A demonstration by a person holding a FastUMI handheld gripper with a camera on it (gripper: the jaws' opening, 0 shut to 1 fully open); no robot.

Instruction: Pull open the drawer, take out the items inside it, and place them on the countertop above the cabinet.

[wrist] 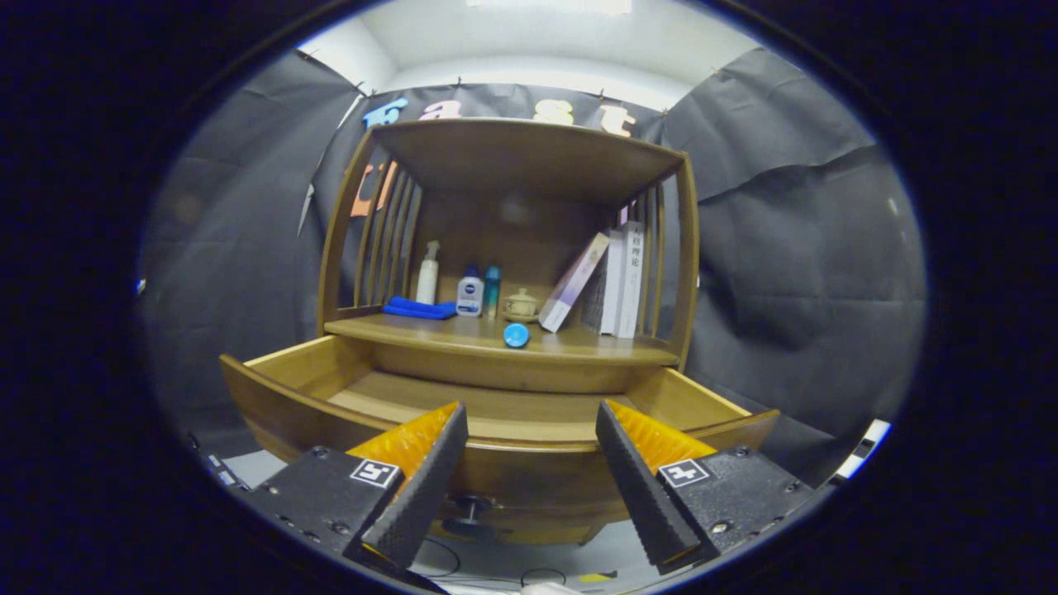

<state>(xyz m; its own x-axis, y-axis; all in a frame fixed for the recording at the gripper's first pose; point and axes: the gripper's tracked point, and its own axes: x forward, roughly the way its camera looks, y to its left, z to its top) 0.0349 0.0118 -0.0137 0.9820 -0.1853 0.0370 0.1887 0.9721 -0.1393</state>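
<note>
Gripper view: jaws apart before open drawer (273, 397), blue item (516, 335) on countertop (579, 351).

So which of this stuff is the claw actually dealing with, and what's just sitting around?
Part of the job:
- drawer, pulled open
- countertop above it
- blue round item on the countertop
- claw, open, holding nothing

Just lying about:
- blue cloth
- white pump bottle
- two small bottles
- little lidded pot
- books
</note>
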